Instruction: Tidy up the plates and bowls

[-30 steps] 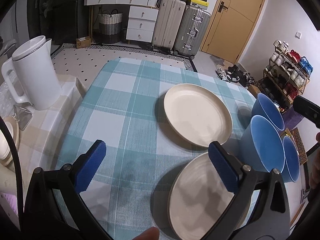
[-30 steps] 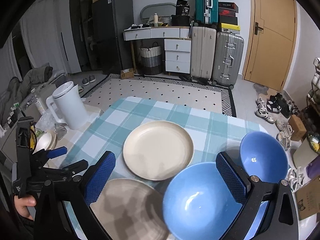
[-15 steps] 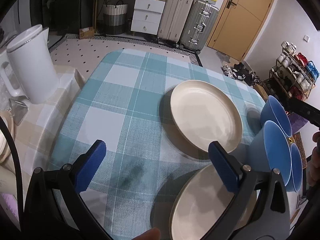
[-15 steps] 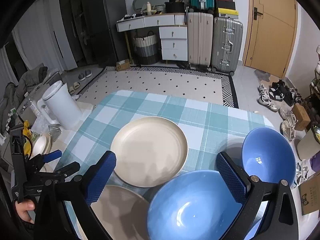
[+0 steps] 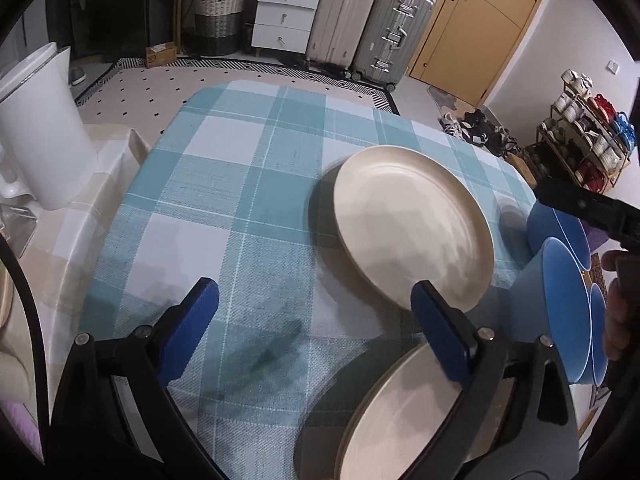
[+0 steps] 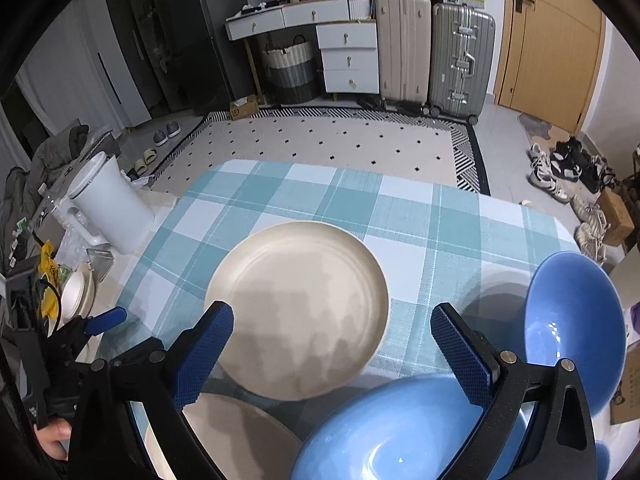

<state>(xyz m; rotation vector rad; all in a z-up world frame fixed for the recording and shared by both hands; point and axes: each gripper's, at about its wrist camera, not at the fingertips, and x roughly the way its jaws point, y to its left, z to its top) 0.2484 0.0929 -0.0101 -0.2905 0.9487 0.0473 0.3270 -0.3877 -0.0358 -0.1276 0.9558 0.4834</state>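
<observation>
Left view: left gripper (image 5: 314, 312) spread, empty; far plate (image 5: 412, 226) at 1 o'clock, near plate (image 5: 400, 412) at 5, bowls (image 5: 568, 296) at 3. Right view: right gripper (image 6: 332, 352) spread, empty, over the far plate, near bowl at 5. Likely stiff, slick, breakable; pinch rims.

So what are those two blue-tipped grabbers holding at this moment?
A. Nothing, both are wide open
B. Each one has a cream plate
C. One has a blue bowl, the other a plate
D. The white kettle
A: the left gripper and the right gripper both have their fingers spread apart with nothing between them, above the cream plates and blue bowls that lie on the checked tablecloth.
</observation>
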